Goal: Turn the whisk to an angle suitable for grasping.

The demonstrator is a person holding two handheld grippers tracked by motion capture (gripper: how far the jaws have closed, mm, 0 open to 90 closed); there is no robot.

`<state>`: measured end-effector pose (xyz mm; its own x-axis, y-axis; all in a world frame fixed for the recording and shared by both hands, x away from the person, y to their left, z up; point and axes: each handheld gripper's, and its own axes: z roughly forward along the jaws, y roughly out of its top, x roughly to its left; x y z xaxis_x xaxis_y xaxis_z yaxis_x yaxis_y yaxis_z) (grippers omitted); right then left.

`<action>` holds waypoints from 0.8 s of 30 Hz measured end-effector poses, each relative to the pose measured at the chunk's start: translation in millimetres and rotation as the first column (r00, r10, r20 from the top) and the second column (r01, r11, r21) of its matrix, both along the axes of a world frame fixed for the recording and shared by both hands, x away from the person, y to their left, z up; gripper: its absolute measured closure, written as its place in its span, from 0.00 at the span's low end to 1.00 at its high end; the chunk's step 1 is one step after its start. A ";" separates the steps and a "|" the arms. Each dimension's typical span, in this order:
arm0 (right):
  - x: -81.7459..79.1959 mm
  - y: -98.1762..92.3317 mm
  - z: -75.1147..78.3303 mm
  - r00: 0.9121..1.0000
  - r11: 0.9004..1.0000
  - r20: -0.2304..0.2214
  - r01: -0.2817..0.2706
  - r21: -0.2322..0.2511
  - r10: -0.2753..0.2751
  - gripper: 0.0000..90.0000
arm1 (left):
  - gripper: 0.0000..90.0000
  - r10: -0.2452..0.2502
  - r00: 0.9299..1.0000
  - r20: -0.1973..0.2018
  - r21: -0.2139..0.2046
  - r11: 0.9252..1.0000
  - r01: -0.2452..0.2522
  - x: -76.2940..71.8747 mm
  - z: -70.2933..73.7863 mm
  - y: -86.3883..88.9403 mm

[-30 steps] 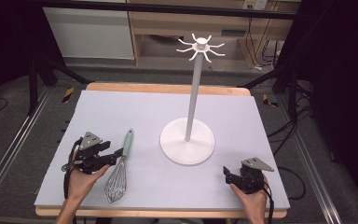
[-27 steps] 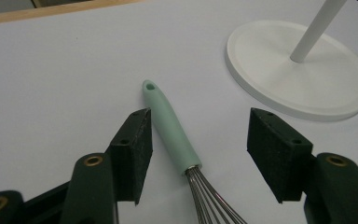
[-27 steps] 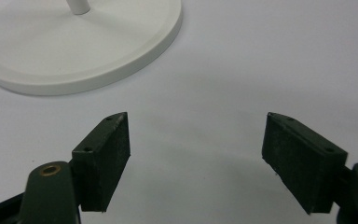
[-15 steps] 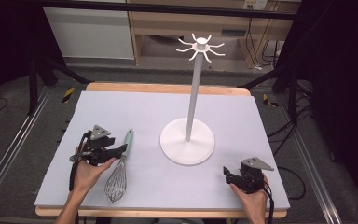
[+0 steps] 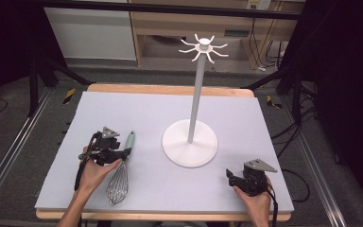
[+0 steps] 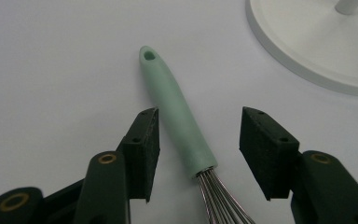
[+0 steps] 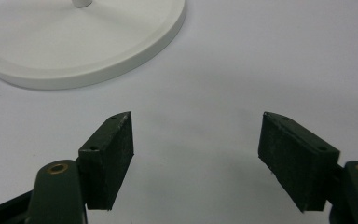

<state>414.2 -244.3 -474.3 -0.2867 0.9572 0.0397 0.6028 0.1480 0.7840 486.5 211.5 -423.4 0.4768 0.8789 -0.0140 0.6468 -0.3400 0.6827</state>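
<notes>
On the near left of the pale grey table (image 5: 170,113) lies a steel-wire whisk with a mint-green handle (image 6: 179,126), flat, well apart from the white hook-topped stand (image 5: 190,142). The left hand-held gripper (image 6: 198,140) straddles that handle; its jaws have just been closing but the pads are not yet touching it. This looks like the grasping step: next it must pinch the handle squarely. The right hand-held gripper (image 7: 196,154) rests with jaws apart, holding nothing.
</notes>
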 end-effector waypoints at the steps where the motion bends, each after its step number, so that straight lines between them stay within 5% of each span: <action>1: 0.1 0.0 0.0 1.000 1.000 0.000 0.000 0.001 0.000 0.30 | 0.53 0.001 1.000 -0.007 0.007 1.000 -0.001 1.0 -1.0 -0.2; 24: 1.6 0.0 -1.0 1.000 1.000 -0.026 -0.010 0.010 0.011 0.34 | 0.65 0.034 0.988 -0.153 0.071 0.997 -0.024 15.0 -24.1 -11.9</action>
